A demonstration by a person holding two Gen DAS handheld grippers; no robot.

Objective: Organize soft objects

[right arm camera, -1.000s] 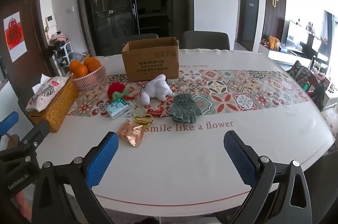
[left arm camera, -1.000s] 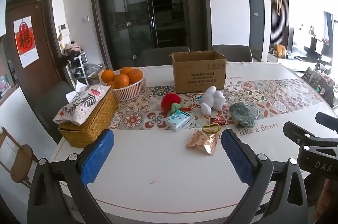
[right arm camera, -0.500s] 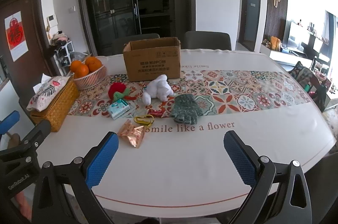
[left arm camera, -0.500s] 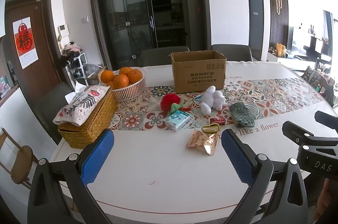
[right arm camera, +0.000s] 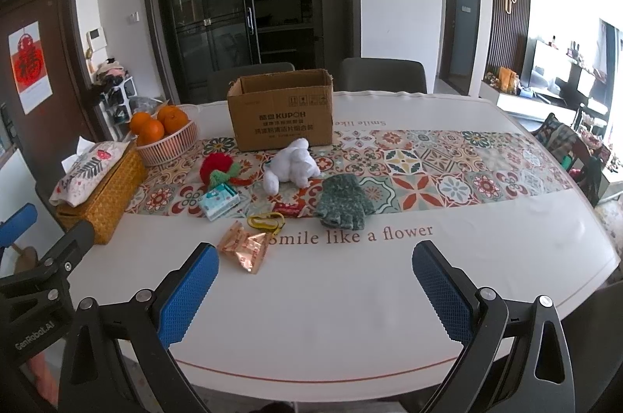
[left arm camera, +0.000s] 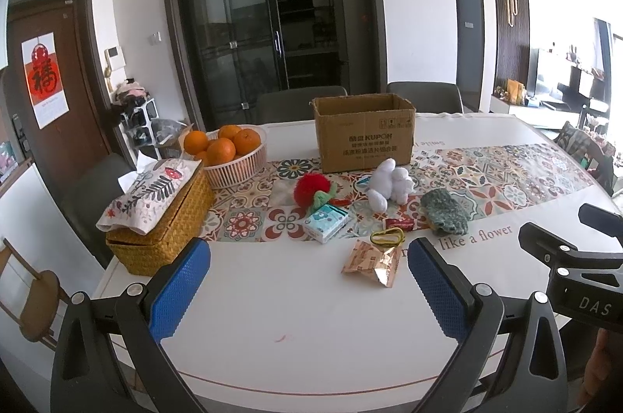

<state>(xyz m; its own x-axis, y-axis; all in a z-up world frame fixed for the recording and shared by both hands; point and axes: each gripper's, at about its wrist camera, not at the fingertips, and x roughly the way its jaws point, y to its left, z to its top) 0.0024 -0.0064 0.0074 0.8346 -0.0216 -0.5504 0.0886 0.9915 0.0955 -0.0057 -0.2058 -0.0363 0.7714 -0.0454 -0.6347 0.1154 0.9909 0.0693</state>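
A white plush toy [right arm camera: 291, 166], a red plush with green leaves [right arm camera: 216, 169] and a green knitted glove [right arm camera: 343, 201] lie on the patterned runner in front of an open cardboard box [right arm camera: 281, 113]. They also show in the left wrist view: the plush [left arm camera: 389, 182], the red plush [left arm camera: 312, 190], the glove [left arm camera: 444, 211], the box [left arm camera: 364, 136]. My left gripper [left arm camera: 309, 290] is open and empty above the table's near edge. My right gripper [right arm camera: 315, 292] is open and empty, well short of the objects.
A tissue pack [right arm camera: 219, 204], a foil snack wrapper [right arm camera: 246, 246], a yellow clip [right arm camera: 266, 221] and a small red packet [right arm camera: 287, 207] lie among the soft things. A basket of oranges [right arm camera: 165, 136] and a wicker tissue box [right arm camera: 101, 193] stand at the left. Chairs stand behind the table.
Both grippers have shifted very slightly; the view has hardly changed. Nothing on the table has moved.
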